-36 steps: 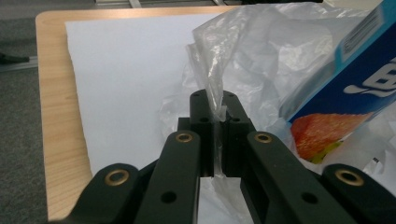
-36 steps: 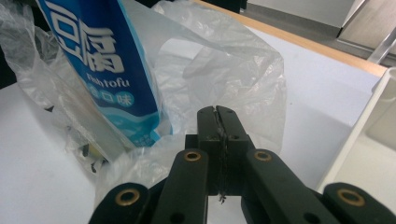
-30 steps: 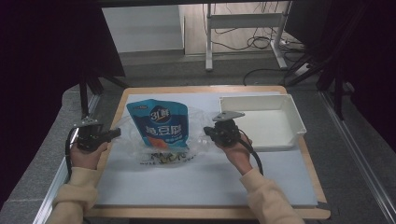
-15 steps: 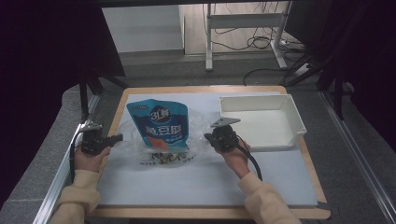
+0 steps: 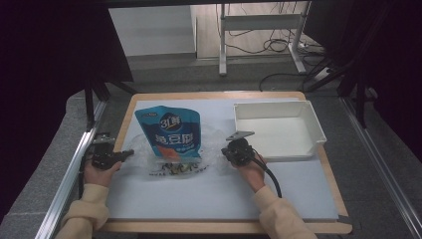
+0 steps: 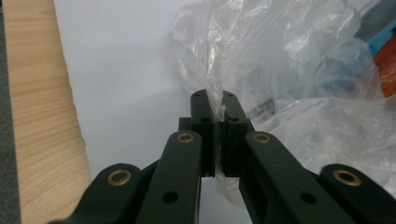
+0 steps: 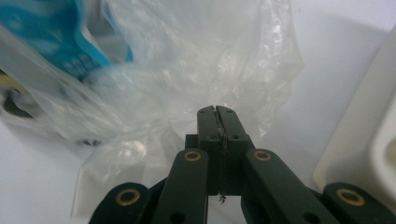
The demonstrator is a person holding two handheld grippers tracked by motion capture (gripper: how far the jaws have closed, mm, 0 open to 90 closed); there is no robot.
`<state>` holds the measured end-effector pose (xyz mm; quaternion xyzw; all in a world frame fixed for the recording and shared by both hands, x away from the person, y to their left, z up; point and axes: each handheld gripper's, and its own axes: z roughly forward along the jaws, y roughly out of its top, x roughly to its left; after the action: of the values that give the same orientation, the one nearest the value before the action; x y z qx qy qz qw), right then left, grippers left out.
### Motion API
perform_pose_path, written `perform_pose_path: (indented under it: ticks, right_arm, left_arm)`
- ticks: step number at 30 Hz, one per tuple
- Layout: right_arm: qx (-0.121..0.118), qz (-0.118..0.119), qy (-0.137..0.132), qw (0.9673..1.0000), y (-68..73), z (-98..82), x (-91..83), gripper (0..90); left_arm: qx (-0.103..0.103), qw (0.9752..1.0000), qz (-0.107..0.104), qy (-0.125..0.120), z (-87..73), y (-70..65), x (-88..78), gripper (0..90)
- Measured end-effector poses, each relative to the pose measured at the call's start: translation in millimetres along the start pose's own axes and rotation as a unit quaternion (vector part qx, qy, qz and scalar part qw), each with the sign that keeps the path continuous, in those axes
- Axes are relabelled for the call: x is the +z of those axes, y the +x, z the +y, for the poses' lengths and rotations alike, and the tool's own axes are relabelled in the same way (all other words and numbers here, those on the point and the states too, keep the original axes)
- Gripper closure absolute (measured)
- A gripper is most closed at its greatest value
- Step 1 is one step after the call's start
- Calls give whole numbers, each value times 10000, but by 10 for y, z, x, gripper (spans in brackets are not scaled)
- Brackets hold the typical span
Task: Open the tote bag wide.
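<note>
Since both grippers (image 6: 214, 108) (image 7: 218, 122) pinch thin plastic bag (image 6: 280, 70) edges: flimsy, slippery, probably tears; grip bunched film, lift evenly

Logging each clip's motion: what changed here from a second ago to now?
Both grippers, left gripper and right gripper, sank toward the table, each clamped on an edge of the clear plastic bag. The blue pouch inside and the white tray stayed put.

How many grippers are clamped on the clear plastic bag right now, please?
2. The left gripper pinches the plastic bag at its left edge, and the right gripper pinches its right edge, beside the white tray.
</note>
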<state>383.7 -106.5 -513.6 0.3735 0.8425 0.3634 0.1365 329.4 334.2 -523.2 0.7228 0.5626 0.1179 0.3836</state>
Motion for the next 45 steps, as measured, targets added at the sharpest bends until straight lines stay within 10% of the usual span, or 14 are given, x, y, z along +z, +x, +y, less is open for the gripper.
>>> perform_pose_path:
  ticks: [22,45]
  right_arm:
    - [166,184,190,9995,-82,-255,-60,885]
    - [175,199,150,9995,-82,-272,-77,880]
  left_arm:
    - [78,9991,-33,404,-239,-42,111,873]
    - [120,9995,-38,287,-249,-75,112,859]
